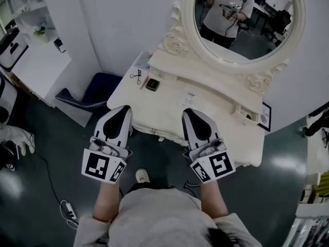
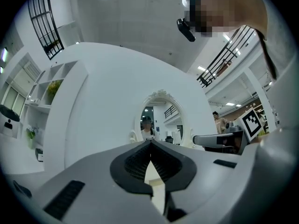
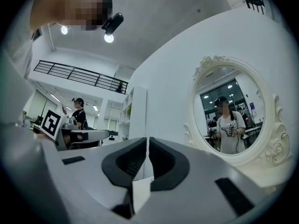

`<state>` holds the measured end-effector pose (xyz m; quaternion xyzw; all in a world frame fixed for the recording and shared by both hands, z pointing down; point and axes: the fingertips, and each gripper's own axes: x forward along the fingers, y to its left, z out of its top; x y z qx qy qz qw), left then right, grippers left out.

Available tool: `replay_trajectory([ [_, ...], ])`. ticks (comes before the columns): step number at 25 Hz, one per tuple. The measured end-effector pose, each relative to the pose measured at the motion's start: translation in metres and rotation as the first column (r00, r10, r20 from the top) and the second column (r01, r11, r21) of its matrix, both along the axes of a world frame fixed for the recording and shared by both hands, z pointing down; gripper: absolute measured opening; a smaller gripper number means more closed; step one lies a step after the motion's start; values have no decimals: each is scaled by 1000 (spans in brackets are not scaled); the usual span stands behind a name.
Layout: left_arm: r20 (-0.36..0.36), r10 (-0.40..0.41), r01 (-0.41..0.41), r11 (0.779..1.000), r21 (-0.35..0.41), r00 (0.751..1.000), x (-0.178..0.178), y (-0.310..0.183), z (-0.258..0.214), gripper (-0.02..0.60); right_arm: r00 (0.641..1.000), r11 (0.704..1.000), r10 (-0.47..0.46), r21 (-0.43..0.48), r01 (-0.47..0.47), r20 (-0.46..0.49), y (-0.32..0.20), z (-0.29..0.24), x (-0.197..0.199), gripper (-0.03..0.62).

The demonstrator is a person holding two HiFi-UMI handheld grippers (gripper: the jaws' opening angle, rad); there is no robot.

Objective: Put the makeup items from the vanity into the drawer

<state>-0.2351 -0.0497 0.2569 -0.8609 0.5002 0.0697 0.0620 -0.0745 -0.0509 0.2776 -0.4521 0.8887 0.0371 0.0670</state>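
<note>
1. I am holding the left gripper (image 1: 124,110) at the near edge of the cream table (image 1: 216,109). It is pointing toward 12 o'clock in the head view, at the wall beside the mirror (image 1: 241,60).
2. In the left gripper view its fingers (image 2: 133,164) are pressing together at the tips, with nothing sitting between them.
3. I am holding the right gripper (image 1: 188,112) alongside it, well apart and also aiming at about 12 o'clock.
4. In the right gripper view its fingers (image 3: 164,161) are lying flat against each other with only a hairline seam showing, and they are pinching nothing.
5. The makeup items are lying together on the table's far left part, at about 1 o'clock from the left gripper and 10 o'clock from the right one.
6. The slim red stick (image 1: 144,82) is lying flat, its long axis running roughly from 1 o'clock to 7 o'clock.
7. The dark square compact (image 1: 152,84) is sitting just beside the stick, at its 3 o'clock.
8. A thin scissor-like tool (image 1: 136,76) is lying at the stick's 10 o'clock; I cannot tell which end is which.
</note>
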Motion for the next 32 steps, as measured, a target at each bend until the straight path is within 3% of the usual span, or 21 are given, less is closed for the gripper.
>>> replay_trajectory([
  [16, -2, 111, -111, 994, -7, 994, -45, -41, 12, 15, 993, 993, 117, -3, -117, -3, -24, 7, -41, 29],
  [32, -1, 169, -169, 984, -53, 986, -27, -91, 24, 15, 987, 986, 161, -32, -162, -27, -65, 14, -28, 29],
])
